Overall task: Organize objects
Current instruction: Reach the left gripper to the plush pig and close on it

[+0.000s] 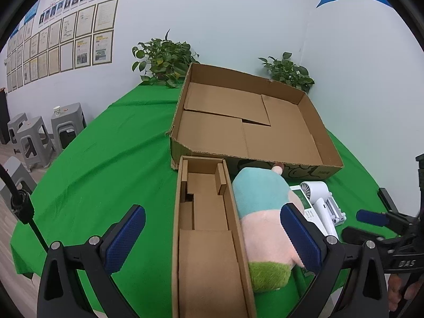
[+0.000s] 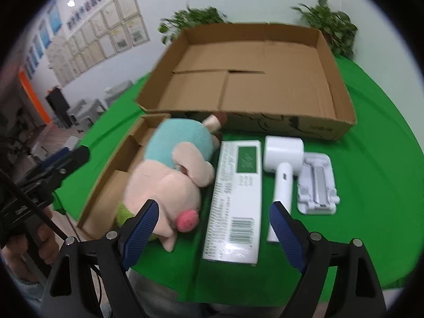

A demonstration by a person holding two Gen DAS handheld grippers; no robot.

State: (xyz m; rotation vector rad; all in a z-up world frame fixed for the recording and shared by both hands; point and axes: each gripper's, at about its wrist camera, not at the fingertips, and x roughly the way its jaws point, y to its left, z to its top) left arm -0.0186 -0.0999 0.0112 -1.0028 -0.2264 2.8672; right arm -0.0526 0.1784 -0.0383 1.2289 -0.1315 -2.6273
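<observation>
Two cardboard boxes sit on the green tablecloth [image 1: 111, 159]: a wide shallow box [image 1: 249, 122] at the back and a narrow partitioned box [image 1: 209, 235] in front of it. Beside the narrow box lies a plush toy [image 2: 172, 182] (pink, teal and green), then a white and green carton [image 2: 235, 198], a white handheld fan [image 2: 283, 164] and a white stand [image 2: 318, 185]. The left gripper [image 1: 212, 238] hovers with jaws apart over the narrow box. The right gripper [image 2: 214, 230] gapes wide over the carton, clasping nothing.
</observation>
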